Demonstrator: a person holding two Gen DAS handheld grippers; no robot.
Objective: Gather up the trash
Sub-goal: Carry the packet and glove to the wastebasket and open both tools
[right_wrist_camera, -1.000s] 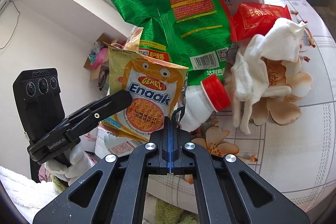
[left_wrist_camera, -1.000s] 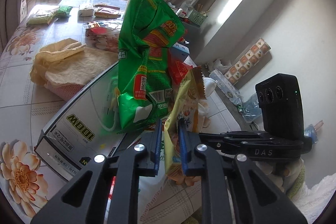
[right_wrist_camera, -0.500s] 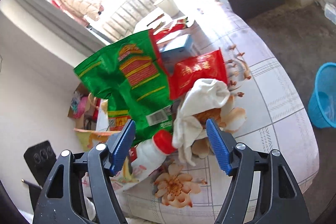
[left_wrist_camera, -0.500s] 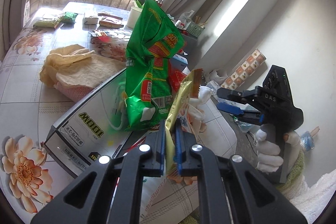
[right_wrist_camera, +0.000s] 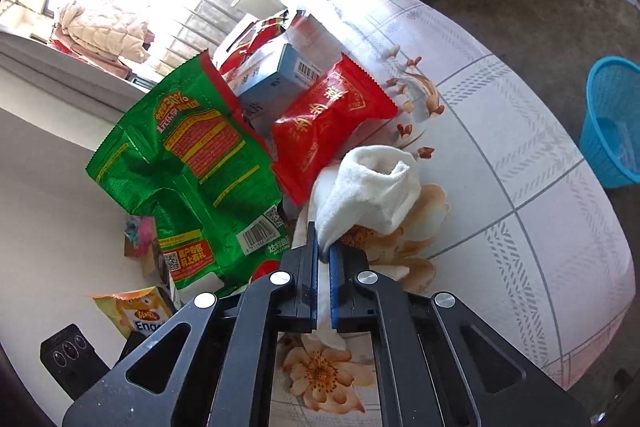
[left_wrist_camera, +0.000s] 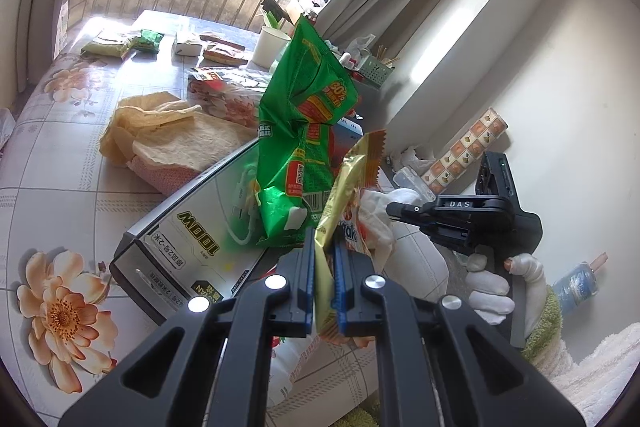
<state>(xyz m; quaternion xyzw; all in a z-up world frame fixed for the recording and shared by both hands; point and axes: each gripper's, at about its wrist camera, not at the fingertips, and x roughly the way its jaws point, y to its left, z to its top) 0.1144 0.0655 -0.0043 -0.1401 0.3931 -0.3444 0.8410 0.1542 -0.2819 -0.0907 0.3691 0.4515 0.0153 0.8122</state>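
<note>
My left gripper [left_wrist_camera: 324,247] is shut on a yellow noodle wrapper [left_wrist_camera: 352,171], held upright over the table edge; the wrapper also shows in the right wrist view [right_wrist_camera: 136,311]. A crumpled green snack bag [left_wrist_camera: 304,131] stands just behind it and shows in the right wrist view [right_wrist_camera: 192,163]. My right gripper [right_wrist_camera: 323,251] is shut on a crumpled white tissue [right_wrist_camera: 372,187] lying on the flowered tablecloth. A red packet [right_wrist_camera: 332,119] and a blue box [right_wrist_camera: 276,75] lie behind the tissue. The right gripper also appears at the right of the left wrist view [left_wrist_camera: 404,209].
A silver "100W" box [left_wrist_camera: 192,235] lies left of the green bag, with a yellow cloth [left_wrist_camera: 168,131] beyond it. More packets [left_wrist_camera: 120,43] and a white cup [left_wrist_camera: 272,47] sit at the far end. A blue waste basket [right_wrist_camera: 612,123] stands on the floor, right of the table.
My right gripper went from shut to wide open, moved right over the tissue and has closed on it. The left gripper kept its hold on the noodle wrapper and drew back slightly.
</note>
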